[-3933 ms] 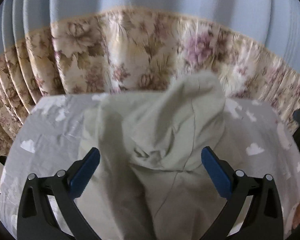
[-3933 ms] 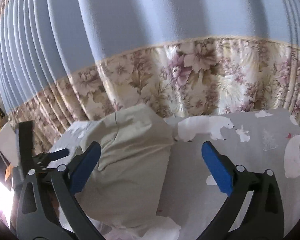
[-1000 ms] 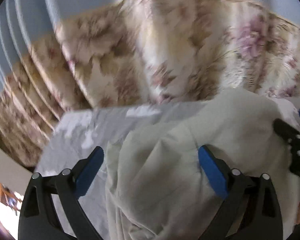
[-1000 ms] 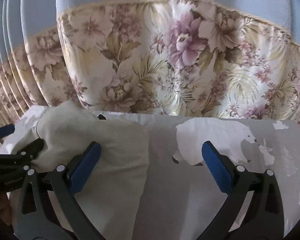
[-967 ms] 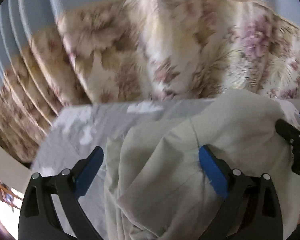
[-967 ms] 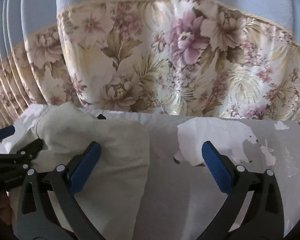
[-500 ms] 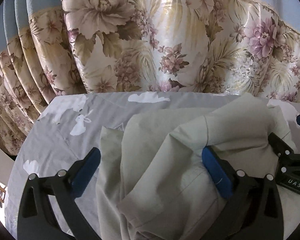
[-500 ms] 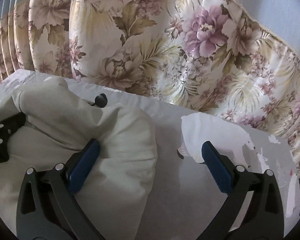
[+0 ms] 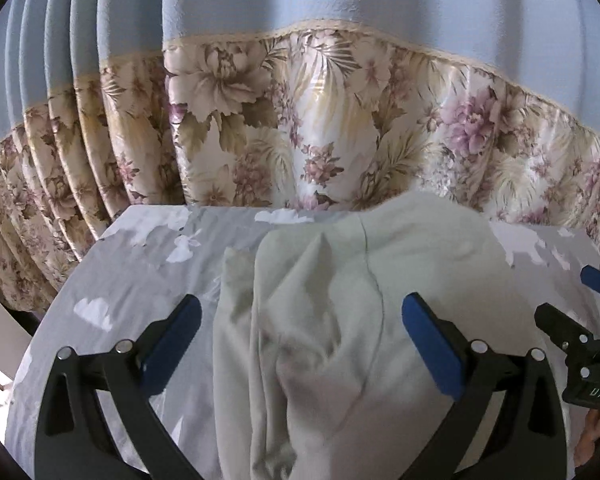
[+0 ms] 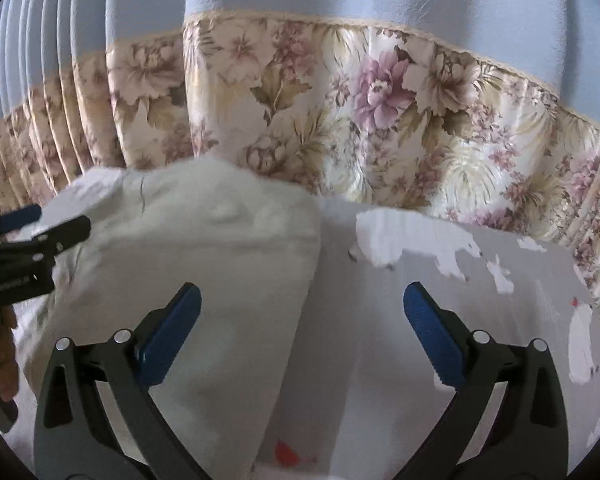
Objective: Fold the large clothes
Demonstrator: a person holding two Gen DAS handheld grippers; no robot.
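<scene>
The pale green garment (image 9: 340, 320) lies bunched on the worktop (image 9: 139, 272), which is covered by a grey sheet printed with white clouds and bears. It sits toward the far edge, close to the flowered curtain (image 9: 300, 140). It is rumpled, with layers overlapping and a seam running down the middle. In the right wrist view its right-hand edge (image 10: 312, 264) drops off as a fairly straight border, with bare sheet beyond.

Risks, as I judge them: the layers are loose and stacked unevenly, so a pinch may catch only the top layer and the rest would slide out of the fold. The bulk sits near the back edge, so a push forward could send cloth off the worktop against the curtain. My two grippers are close together, and crossing them could tangle the cloth.

My left gripper (image 9: 300, 344) is spread wide, holding nothing, with the garment lying between its fingers. My right gripper (image 10: 300, 340) is also spread wide and empty. Its left finger (image 10: 167, 336) is over the cloth and its right finger (image 10: 432, 340) over bare sheet.
</scene>
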